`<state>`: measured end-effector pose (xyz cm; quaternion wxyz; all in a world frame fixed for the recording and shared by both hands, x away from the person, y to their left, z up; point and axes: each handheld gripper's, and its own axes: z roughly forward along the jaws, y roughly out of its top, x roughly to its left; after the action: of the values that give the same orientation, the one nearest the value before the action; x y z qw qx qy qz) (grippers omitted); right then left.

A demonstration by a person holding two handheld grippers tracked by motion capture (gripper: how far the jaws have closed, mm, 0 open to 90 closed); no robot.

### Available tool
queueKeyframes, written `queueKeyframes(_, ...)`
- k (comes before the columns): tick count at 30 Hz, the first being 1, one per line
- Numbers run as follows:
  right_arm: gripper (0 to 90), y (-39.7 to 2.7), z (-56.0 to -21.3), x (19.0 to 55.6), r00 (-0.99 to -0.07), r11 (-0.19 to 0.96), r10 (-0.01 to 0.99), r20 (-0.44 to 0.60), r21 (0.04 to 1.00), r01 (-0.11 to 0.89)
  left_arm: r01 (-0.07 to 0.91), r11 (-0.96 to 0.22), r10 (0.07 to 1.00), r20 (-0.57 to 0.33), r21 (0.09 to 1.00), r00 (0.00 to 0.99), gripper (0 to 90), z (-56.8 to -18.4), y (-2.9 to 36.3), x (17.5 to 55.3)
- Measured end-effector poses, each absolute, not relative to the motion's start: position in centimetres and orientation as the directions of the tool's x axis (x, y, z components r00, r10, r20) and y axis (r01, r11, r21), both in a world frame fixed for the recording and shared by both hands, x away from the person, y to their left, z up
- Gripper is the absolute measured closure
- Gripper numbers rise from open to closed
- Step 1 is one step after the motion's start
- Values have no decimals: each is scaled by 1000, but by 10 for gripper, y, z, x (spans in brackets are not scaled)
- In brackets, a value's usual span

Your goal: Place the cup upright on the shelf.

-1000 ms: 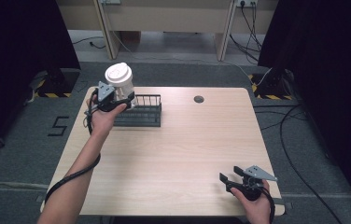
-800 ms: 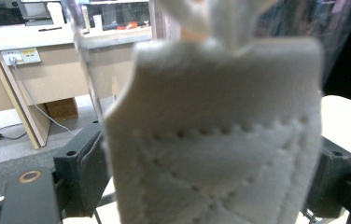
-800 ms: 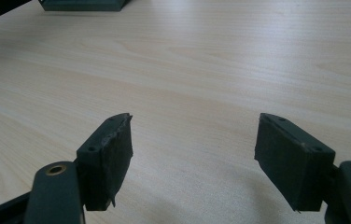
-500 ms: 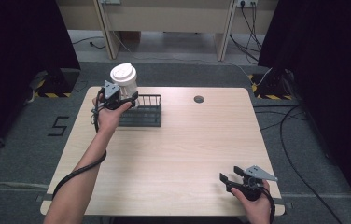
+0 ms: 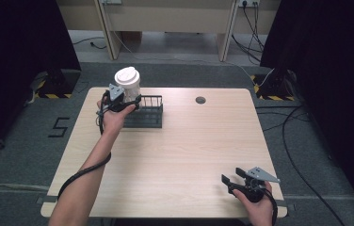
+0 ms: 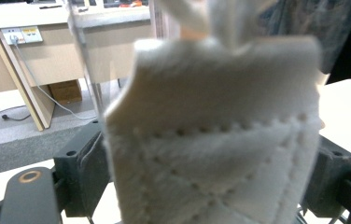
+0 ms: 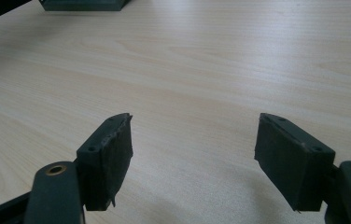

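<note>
Left hand-held gripper (image 5: 127,100) clamps a white embossed paper cup (image 5: 128,84); right hand-held gripper (image 5: 235,182) gapes wide.

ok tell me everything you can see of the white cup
The white cup is a takeaway-style cup with a round white lid and a textured, quilted-looking white sleeve. It stands about upright, gripped at its sides by the left tool, at the left end of the black wire rack. Whether it touches the rack is unclear.
</note>
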<state>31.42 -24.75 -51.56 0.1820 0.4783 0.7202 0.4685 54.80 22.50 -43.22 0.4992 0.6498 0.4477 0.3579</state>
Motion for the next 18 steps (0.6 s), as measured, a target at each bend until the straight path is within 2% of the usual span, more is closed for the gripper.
queueKeyframes(18, 281, -248, -516, 314, -477, 105, 859, 185, 849, 517, 259, -98, 943, 6, 961, 332, 174, -445, 221, 551)
